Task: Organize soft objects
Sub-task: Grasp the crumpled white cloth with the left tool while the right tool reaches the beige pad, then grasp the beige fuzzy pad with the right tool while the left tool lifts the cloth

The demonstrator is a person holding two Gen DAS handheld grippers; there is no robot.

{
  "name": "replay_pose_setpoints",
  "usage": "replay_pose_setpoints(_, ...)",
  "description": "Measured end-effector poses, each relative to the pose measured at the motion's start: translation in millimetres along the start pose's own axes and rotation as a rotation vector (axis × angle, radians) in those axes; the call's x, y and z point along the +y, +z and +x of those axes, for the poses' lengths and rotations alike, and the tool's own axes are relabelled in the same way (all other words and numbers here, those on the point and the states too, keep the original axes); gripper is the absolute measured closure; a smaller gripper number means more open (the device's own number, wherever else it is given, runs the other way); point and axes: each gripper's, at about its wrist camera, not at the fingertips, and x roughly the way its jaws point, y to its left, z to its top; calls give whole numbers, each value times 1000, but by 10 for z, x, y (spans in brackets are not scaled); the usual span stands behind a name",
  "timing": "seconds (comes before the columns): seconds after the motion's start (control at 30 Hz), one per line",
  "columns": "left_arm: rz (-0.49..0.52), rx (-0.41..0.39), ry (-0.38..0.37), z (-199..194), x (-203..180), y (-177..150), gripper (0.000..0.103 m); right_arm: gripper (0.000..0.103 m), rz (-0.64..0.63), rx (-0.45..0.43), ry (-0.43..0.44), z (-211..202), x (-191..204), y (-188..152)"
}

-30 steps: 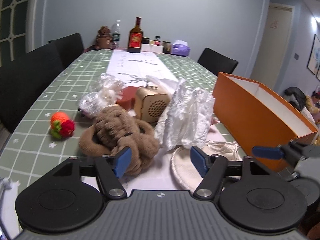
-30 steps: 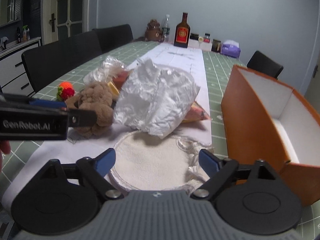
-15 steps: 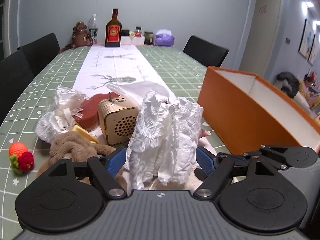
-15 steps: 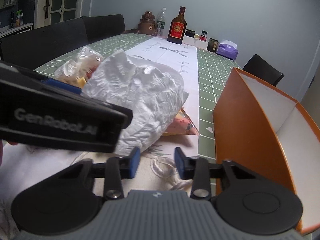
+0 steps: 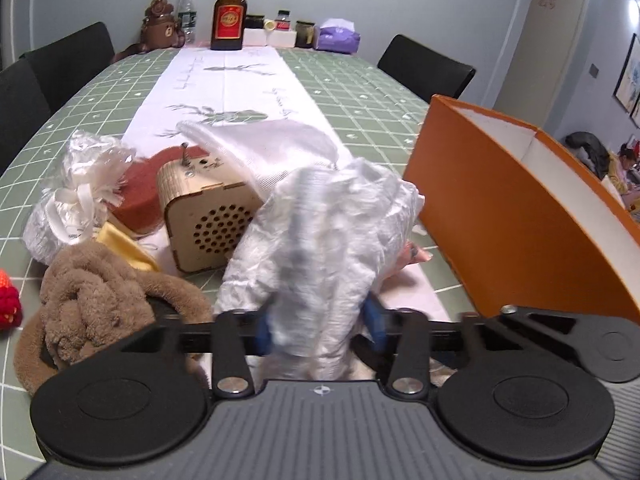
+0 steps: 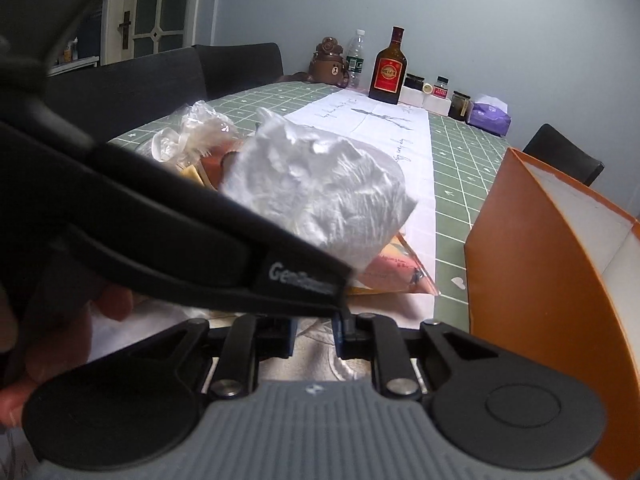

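Observation:
A crumpled white plastic bag [image 5: 328, 240] stands in the middle of the table, also in the right wrist view [image 6: 320, 196]. My left gripper [image 5: 320, 328] has closed its blue pads onto the bag's lower part. My right gripper [image 6: 314, 334] is nearly closed on the edge of a cream round cloth [image 6: 312, 352] that lies under the bag; the left gripper's body crosses its view. A brown knotted plush [image 5: 100, 304] lies at the left. An open orange box [image 5: 500, 216] stands at the right, also in the right wrist view [image 6: 532, 264].
A wooden speaker box [image 5: 204, 216], a red round pad [image 5: 140, 196], a clear wrapped bundle [image 5: 76, 200], a yellow cloth [image 5: 120, 244] and a red knitted strawberry [image 5: 8, 304] lie nearby. A flat pink packet [image 6: 392, 276] lies under the bag. Bottles and jars [image 5: 228, 12] stand at the far end.
My left gripper swung right from the brown plush to the white bag and closed on it. My right gripper narrowed from wide open to nearly shut on the cream cloth.

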Motion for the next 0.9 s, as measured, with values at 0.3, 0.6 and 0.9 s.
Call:
replay_pose_setpoints(0.3,-9,-109,-15,-373,28,-83,88,49,48,-9,-14,-267,9,-102)
replay_pose_setpoints(0.6,-50,-100,-12,-845,184,-465,88,3,223,-17,-2,-633,37,-368)
replay_pose_setpoints(0.9,-100,-94,-9,-820,290,-754,87,3,140,35,-60,-487,212,-588)
